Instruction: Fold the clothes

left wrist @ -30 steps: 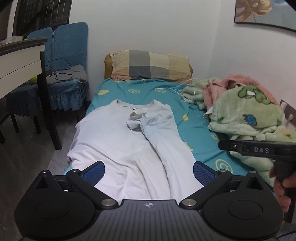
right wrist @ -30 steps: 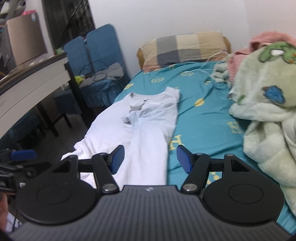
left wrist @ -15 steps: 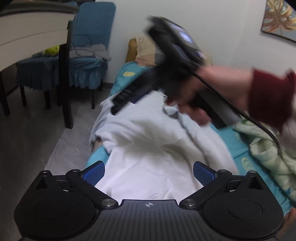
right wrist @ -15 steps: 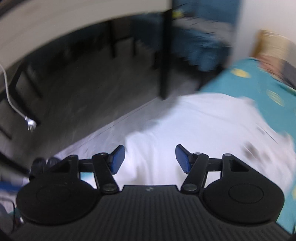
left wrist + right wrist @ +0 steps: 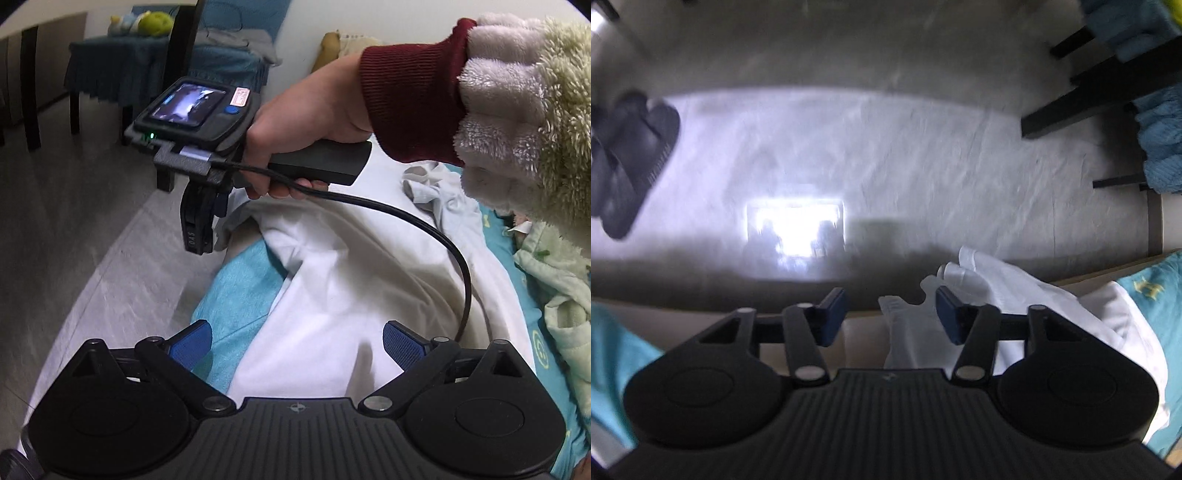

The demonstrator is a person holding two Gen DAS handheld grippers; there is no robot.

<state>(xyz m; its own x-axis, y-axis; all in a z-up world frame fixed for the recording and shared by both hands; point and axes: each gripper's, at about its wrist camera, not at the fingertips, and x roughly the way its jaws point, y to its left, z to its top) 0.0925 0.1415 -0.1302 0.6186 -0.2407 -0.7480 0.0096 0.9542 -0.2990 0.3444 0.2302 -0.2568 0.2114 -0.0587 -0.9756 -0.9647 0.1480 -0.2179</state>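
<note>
- Right fingers (image 5: pixel 891 320) were closing around the shirt's (image 5: pixel 1015 284) hanging edge, not yet pinching it.
- Left fingers (image 5: pixel 295 341) stood released above the shirt on the bed (image 5: pixel 240 280).

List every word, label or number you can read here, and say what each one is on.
"DAS": on the side of the right claw, left wrist view.
Red-and-white sticker by its screen: too small to read.
Yellow marks on the teal sheet: too blurred to read.
Print on the slipper: blurred.
</note>
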